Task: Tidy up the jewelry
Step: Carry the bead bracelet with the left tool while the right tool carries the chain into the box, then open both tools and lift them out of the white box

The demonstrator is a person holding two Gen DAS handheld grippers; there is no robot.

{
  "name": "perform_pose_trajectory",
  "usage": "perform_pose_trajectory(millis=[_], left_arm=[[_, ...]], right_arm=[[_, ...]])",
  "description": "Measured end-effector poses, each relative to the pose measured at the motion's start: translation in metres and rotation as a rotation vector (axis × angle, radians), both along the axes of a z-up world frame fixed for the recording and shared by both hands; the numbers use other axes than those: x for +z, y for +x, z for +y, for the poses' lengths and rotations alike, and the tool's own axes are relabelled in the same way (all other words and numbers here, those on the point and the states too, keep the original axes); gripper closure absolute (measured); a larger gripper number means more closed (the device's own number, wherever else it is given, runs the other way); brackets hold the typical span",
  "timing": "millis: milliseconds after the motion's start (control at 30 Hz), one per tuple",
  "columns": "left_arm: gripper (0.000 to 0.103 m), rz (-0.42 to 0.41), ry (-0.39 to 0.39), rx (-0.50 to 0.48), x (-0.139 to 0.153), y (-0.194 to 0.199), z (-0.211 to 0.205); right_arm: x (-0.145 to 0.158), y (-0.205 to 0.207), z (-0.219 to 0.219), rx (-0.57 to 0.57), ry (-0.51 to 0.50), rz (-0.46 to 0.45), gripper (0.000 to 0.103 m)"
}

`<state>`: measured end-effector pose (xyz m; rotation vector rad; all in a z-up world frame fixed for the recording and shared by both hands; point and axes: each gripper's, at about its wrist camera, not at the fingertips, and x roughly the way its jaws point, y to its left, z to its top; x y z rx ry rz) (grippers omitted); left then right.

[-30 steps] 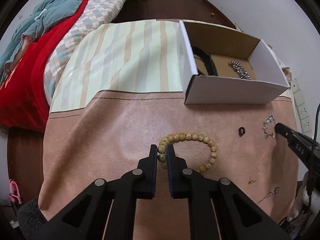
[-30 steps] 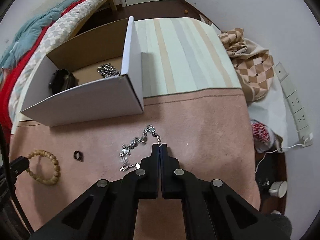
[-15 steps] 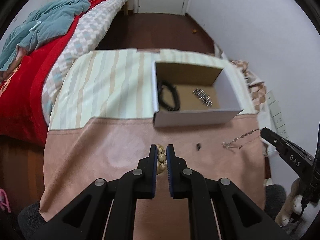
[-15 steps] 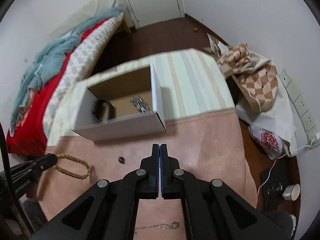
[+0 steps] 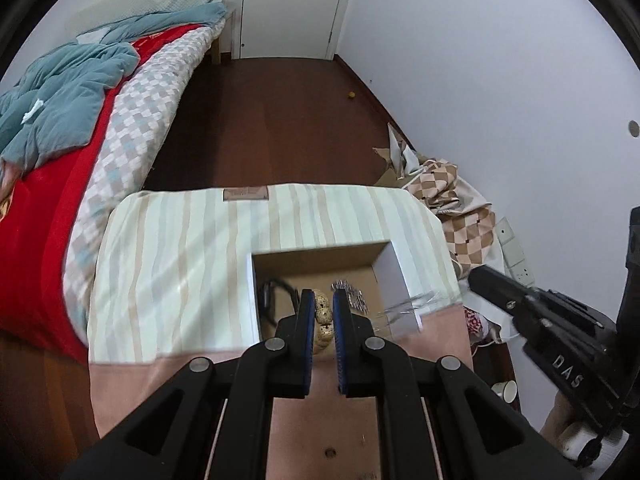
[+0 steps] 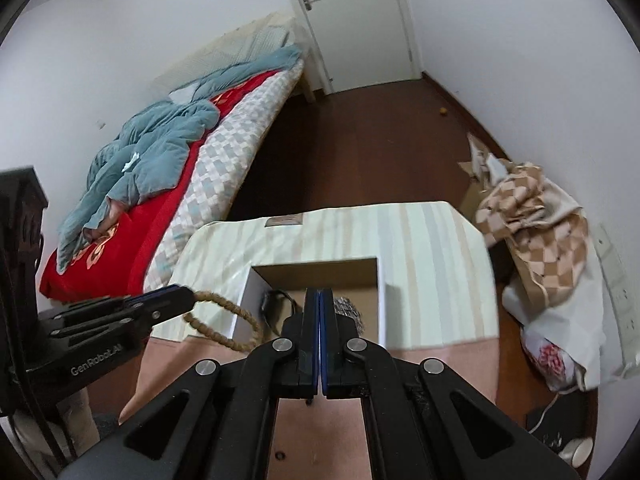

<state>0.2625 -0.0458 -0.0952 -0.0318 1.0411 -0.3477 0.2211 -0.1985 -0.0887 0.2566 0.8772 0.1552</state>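
Observation:
My left gripper (image 5: 321,298) is shut on a wooden bead bracelet (image 5: 323,316) and holds it high above the open cardboard box (image 5: 320,252). In the right wrist view the bracelet (image 6: 224,320) hangs from the left gripper (image 6: 188,294) beside the box (image 6: 316,266). My right gripper (image 6: 321,294) is shut; a blurred silver chain (image 5: 416,304) dangles from its tip (image 5: 474,276) by the box's right wall. A black band (image 5: 272,292) and a silver chain bracelet (image 5: 352,294) lie inside the box.
The box stands on a table with a striped cloth (image 5: 172,272) and a pink mat (image 5: 320,420). A bed (image 5: 80,120) is at the left. A checkered cloth heap (image 5: 460,208) and wall sockets (image 5: 516,256) are at the right.
Both grippers have risen well above the table and moved toward the box, the left carrying the bead bracelet, the right carrying the silver chain off the mat.

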Motion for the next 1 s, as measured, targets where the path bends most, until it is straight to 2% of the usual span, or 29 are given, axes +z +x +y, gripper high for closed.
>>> perform_pose_trajectory(millis=[167, 267, 533, 600, 633, 667, 700, 767, 833, 900, 933, 967, 1000], left_arm=[[0.097, 0.082, 0.011, -0.003, -0.032, 0.036, -0.009], [0.097, 0.132, 0.016, -0.018, -0.054, 0.051, -0.017], [0.094, 0.245, 0.022, -0.019, -0.083, 0.071, -0.030], [0.090, 0.270, 0.011, -0.006, -0.087, 0.072, -0.029], [0.084, 0.259, 0.020, 0.003, -0.086, 0.069, -0.028], [0.073, 0.250, 0.032, 0.007, -0.084, 0.069, -0.027], [0.066, 0.232, 0.045, 0.016, -0.081, 0.067, -0.025], [0.031, 0.191, 0.061, 0.040, -0.074, 0.063, -0.019], [0.022, 0.150, 0.078, 0.068, -0.067, 0.058, -0.012], [0.014, 0.123, 0.105, 0.091, -0.064, 0.052, -0.003], [0.009, 0.112, 0.122, 0.110, -0.064, 0.046, 0.003], [0.004, 0.104, 0.137, 0.120, -0.065, 0.044, 0.006], [0.003, 0.092, 0.158, 0.133, -0.066, 0.039, 0.010]], right_arm=[[-0.033, 0.058, -0.004, 0.037, 0.014, 0.111, 0.103], [-0.056, 0.082, -0.005, 0.045, -0.033, 0.160, 0.103], [-0.081, 0.096, -0.013, 0.059, -0.031, 0.211, 0.103], [-0.088, 0.094, -0.014, 0.056, -0.019, 0.237, 0.103], [-0.089, 0.093, -0.016, 0.056, -0.017, 0.241, 0.103], [-0.091, 0.090, -0.016, 0.047, -0.025, 0.243, 0.103], [-0.091, 0.088, -0.017, 0.039, -0.033, 0.244, 0.103], [-0.090, 0.082, -0.016, 0.035, -0.037, 0.245, 0.102], [-0.089, 0.076, -0.013, 0.033, -0.062, 0.242, 0.101], [-0.088, 0.069, -0.008, 0.029, -0.105, 0.241, 0.088], [-0.088, 0.066, -0.006, 0.029, -0.114, 0.239, 0.069], [-0.087, 0.064, -0.005, 0.030, -0.120, 0.237, 0.043], [-0.088, 0.060, -0.001, 0.030, -0.137, 0.236, 0.033]])
